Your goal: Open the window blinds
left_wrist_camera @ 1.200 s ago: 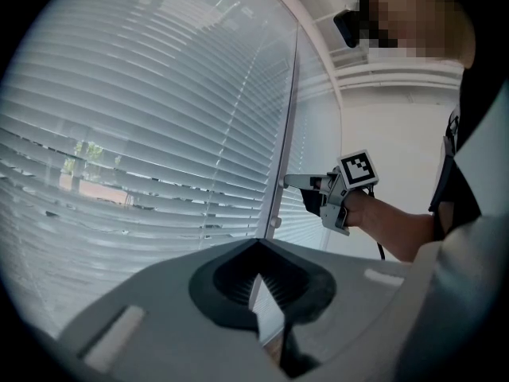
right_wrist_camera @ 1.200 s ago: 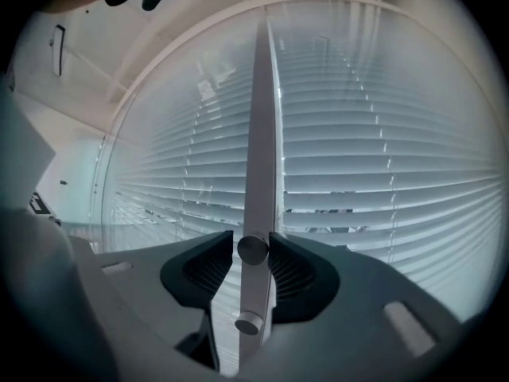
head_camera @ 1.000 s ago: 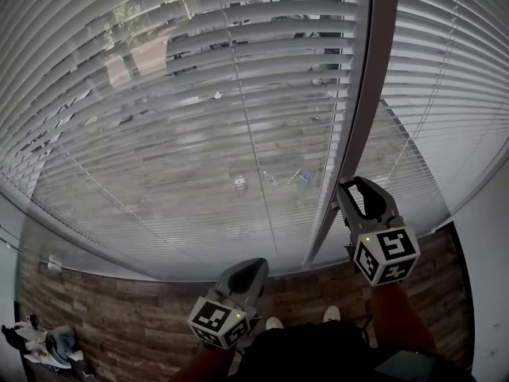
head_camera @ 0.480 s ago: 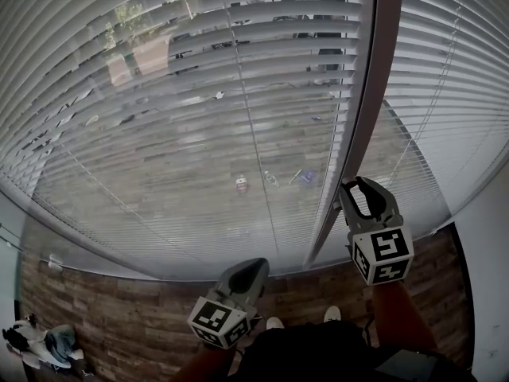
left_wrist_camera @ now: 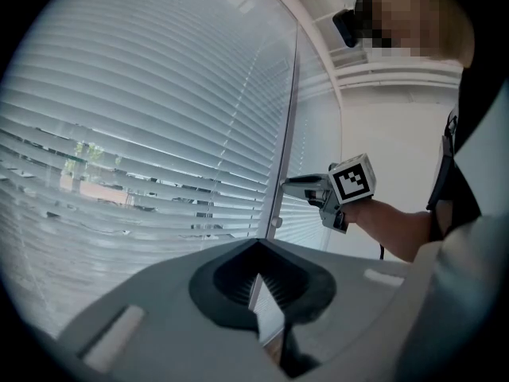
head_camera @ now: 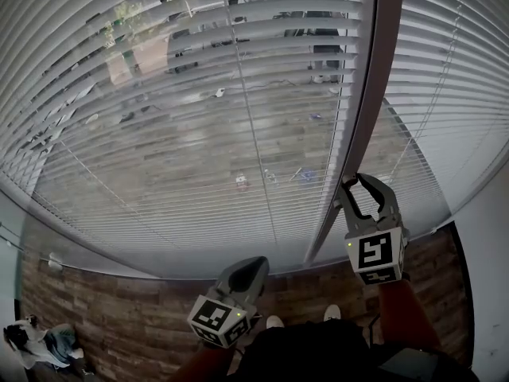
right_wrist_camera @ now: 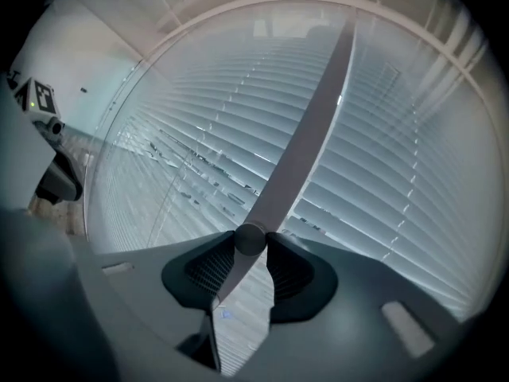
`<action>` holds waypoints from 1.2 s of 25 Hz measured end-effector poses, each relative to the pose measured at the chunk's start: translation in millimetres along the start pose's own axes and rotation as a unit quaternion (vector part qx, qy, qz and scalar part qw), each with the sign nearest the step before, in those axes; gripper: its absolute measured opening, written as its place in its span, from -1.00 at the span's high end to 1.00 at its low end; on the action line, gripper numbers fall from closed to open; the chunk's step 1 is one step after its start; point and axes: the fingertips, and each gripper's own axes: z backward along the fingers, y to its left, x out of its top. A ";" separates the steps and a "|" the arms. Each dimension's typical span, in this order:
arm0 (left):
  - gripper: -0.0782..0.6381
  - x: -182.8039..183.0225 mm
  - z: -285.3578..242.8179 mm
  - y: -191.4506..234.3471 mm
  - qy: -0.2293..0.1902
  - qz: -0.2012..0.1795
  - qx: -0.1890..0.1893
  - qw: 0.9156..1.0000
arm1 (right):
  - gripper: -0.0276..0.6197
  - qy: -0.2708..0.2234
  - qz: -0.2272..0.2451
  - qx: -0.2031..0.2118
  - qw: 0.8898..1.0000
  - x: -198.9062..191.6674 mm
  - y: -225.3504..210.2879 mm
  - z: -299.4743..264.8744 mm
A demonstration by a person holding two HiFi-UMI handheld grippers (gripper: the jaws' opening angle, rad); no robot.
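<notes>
Rolled since the earlier frame, its jaws lately closing, the right gripper (head_camera: 356, 185) pinches the wand knob (right_wrist_camera: 249, 239) at the foot of the mullion (head_camera: 374, 94), tilting the blinds (head_camera: 199, 78) flanking that mullion; more twisting probably follows, while the left gripper (head_camera: 256, 263) idles with jaws together.

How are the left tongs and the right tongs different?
The right tongs have just been closing and pinch the round knob on the window bar; the left tongs are shut on nothing. The right tongs reach the bar; the left tongs hang back, touching nothing. Both point toward the blinds.
</notes>
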 end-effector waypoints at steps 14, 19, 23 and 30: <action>0.78 -2.2 -1.3 1.0 -0.001 0.001 0.000 1.000 | 0.45 0.026 0.172 -0.035 0.984 -3.6 4.9 -1.0; 0.78 -0.3 -1.0 0.7 0.000 0.002 0.002 1.000 | 0.45 0.028 0.187 -0.048 0.981 -4.8 5.0 -1.2; 0.78 -2.9 -0.1 1.3 0.000 0.003 0.002 1.000 | 0.43 0.018 0.152 -0.040 0.987 -3.3 5.0 -0.2; 0.78 -4.0 0.8 1.2 0.002 0.004 0.003 1.000 | 0.38 -0.046 0.007 -0.017 0.999 16.8 2.8 15.8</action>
